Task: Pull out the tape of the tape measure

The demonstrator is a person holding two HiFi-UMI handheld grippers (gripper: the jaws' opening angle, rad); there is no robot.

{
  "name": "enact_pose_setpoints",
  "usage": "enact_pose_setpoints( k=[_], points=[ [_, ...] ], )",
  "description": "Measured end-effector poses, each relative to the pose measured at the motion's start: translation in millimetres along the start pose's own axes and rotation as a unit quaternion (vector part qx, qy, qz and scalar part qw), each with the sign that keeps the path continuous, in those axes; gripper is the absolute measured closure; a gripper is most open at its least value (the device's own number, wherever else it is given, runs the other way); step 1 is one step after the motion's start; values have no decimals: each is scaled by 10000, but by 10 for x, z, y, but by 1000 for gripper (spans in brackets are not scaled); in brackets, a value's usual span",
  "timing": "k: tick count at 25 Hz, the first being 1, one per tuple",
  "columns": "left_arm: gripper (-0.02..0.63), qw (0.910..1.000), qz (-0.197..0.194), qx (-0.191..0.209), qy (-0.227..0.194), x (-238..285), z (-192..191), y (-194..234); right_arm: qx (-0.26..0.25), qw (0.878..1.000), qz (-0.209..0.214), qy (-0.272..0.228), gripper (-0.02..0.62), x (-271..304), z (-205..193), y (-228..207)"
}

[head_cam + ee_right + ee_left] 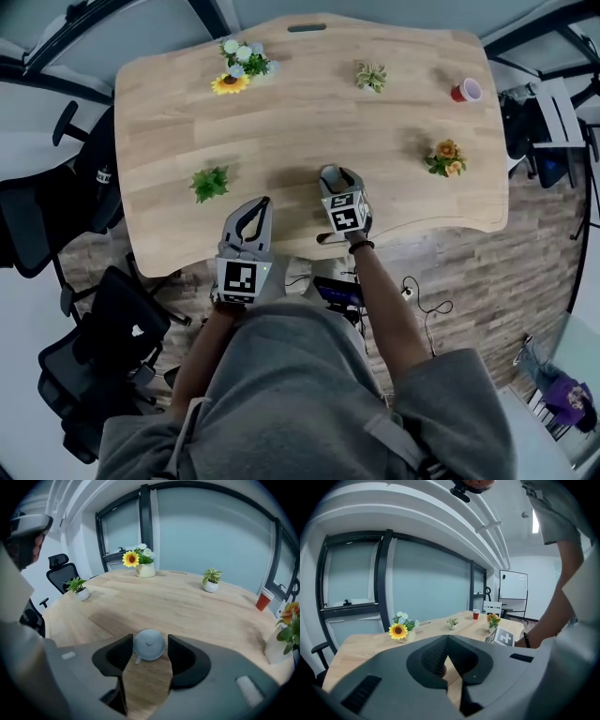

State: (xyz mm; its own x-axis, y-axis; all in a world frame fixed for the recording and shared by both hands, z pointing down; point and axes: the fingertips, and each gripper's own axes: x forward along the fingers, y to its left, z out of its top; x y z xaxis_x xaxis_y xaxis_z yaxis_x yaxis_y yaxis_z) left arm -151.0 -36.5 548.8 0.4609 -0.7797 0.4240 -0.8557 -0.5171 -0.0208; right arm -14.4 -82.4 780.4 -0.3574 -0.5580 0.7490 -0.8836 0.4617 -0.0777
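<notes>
2 grippers in my head view: left gripper [261,204] over the table's [309,112] near edge, right gripper [335,174] beside it. Left gripper view: I see jaws together, nothing held. Right gripper view: jaws apart, round grey tape measure [149,645] lying on the table between them, not clamped.

Office meeting room: large wooden bench [300,122] at centre, black swivel chairs [108,323] at lower left, glazed partition walls [211,531] behind, whiteboard [513,586] at right in the left gripper view.
</notes>
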Motion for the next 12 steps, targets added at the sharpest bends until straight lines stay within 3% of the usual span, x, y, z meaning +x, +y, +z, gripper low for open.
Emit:
enact_pose_setpoints(
  k=[12],
  points=[
    [597,9999,126,-19,24,-3,6,49,-238,9984,251,441,368,123,-63,76]
  ],
)
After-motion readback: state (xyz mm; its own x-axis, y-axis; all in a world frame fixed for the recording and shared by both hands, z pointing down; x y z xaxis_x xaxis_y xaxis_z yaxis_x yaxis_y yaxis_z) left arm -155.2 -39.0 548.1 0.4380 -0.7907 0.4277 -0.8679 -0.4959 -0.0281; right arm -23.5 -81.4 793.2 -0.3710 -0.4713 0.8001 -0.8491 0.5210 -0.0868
